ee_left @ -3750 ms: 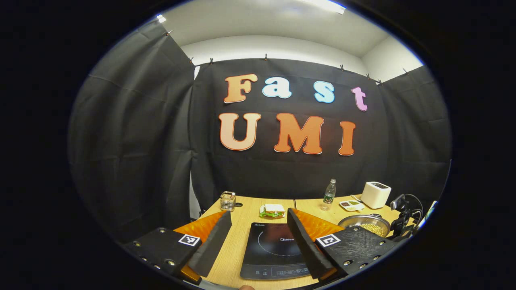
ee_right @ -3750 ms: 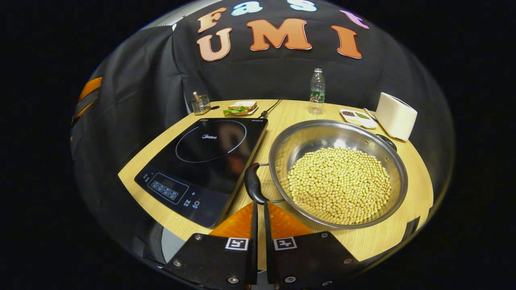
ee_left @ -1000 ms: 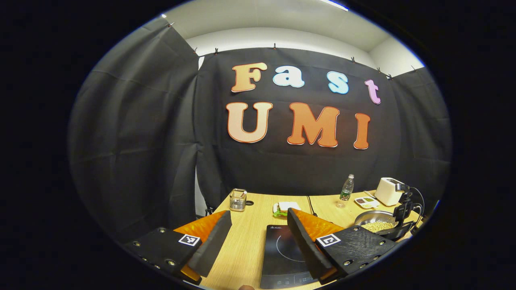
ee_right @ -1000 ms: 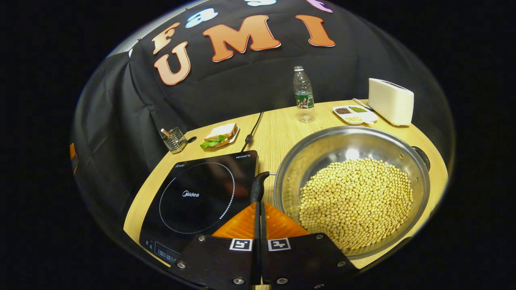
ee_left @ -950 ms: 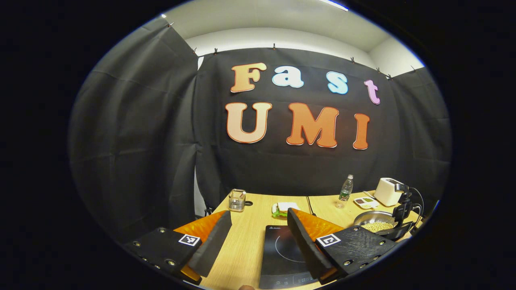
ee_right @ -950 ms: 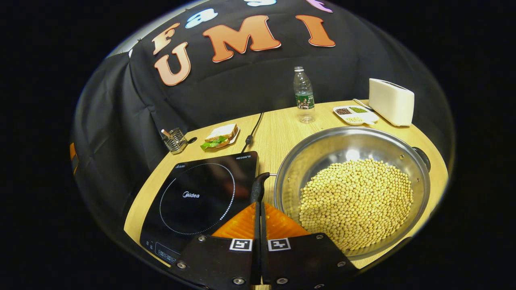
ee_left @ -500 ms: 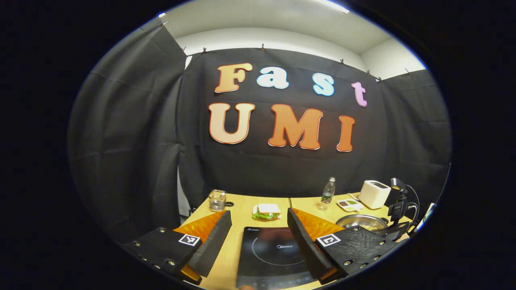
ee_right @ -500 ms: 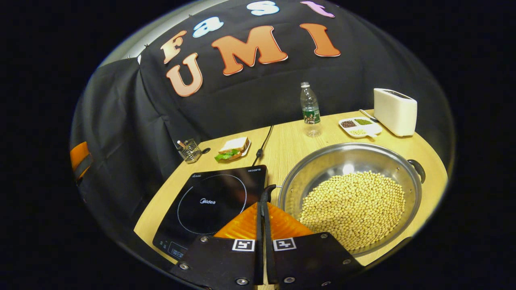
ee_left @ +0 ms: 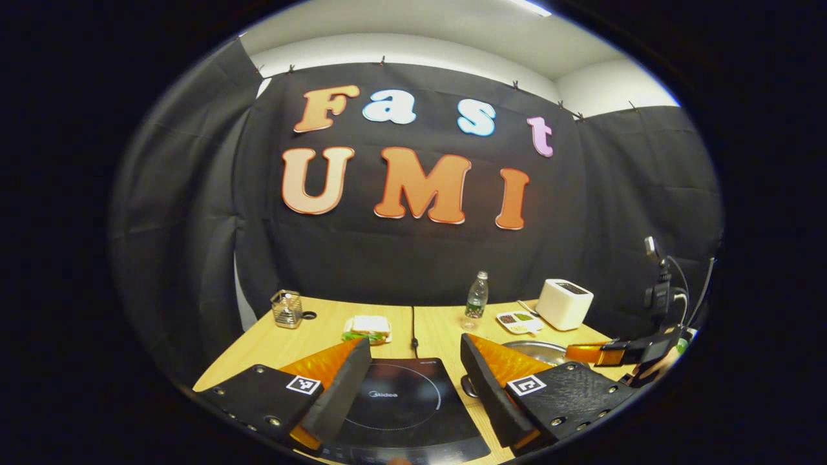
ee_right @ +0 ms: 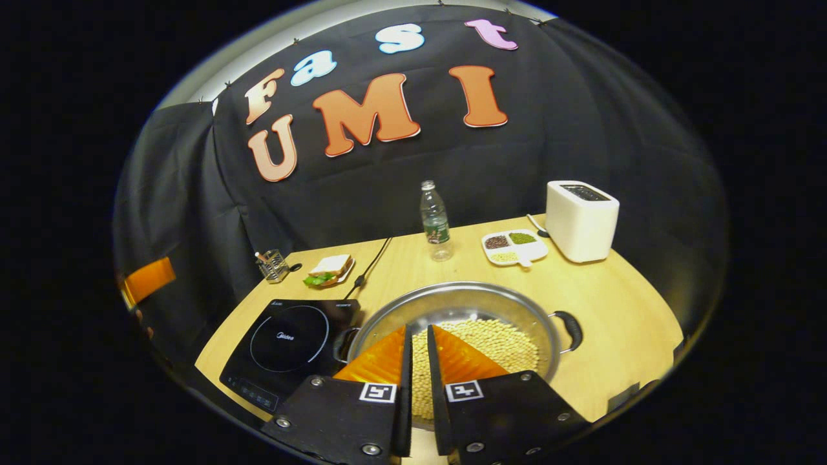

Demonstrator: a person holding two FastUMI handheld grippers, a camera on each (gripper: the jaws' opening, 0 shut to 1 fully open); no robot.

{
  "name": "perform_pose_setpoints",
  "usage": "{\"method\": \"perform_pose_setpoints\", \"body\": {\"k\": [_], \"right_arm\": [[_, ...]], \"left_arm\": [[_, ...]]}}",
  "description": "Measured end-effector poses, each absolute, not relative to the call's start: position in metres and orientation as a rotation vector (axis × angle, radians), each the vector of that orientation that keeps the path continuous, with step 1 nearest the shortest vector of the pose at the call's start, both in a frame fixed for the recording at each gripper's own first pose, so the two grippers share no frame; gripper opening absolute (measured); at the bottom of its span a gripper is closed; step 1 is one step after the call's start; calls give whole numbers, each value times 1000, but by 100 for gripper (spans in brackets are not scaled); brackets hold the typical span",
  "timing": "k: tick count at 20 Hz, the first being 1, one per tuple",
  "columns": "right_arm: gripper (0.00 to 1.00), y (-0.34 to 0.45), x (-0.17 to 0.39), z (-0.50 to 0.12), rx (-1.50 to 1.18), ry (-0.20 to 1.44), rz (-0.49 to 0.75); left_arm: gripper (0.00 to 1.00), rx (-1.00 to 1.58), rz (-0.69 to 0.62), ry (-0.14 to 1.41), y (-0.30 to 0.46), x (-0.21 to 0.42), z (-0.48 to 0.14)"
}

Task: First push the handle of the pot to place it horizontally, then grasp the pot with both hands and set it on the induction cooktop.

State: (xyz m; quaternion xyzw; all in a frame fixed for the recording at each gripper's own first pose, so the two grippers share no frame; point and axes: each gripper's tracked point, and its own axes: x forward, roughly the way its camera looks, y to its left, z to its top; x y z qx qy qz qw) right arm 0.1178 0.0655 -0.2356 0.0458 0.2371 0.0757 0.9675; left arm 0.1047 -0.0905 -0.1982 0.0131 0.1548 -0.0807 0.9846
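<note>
A steel pot (ee_right: 465,302) of soybeans sits on the wooden table, one black handle (ee_right: 572,330) pointing right and the other (ee_right: 341,345) pointing left toward the black induction cooktop (ee_right: 284,349). My right gripper (ee_right: 417,336) hangs above the pot's near rim, shut to a narrow slit with nothing in it. My left gripper (ee_left: 413,354) is open over the cooktop (ee_left: 400,400), holding nothing. In the left gripper view the pot (ee_left: 546,349) lies just right of the cooktop, with the right gripper (ee_left: 604,354) beyond it.
A water bottle (ee_right: 436,223), a divided dish of seasonings (ee_right: 513,247) and a white toaster (ee_right: 580,221) stand at the back right. A sandwich on a plate (ee_right: 329,268), a glass holder (ee_right: 272,266) and the cooktop's cable (ee_right: 371,265) lie at the back left.
My right gripper has drawn back and up from the pot's left handle to hang over the near rim. The pot's handles now point left and right. My left gripper has swung right, over the cooktop.
</note>
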Motion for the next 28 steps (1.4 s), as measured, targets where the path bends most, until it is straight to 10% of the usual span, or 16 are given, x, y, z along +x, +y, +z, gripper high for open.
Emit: {"method": "perform_pose_setpoints", "body": {"k": [12, 19, 28], "right_arm": [[31, -62, 132, -230, 57, 439, -48], [83, -73, 153, -278, 66, 507, -66], [94, -85, 178, -307, 12, 517, -106]], "left_arm": [[89, -31, -237, 492, -165, 137, -300], [90, 51, -248, 596, -186, 148, -358], [90, 71, -224, 719, -195, 152, -422]]}}
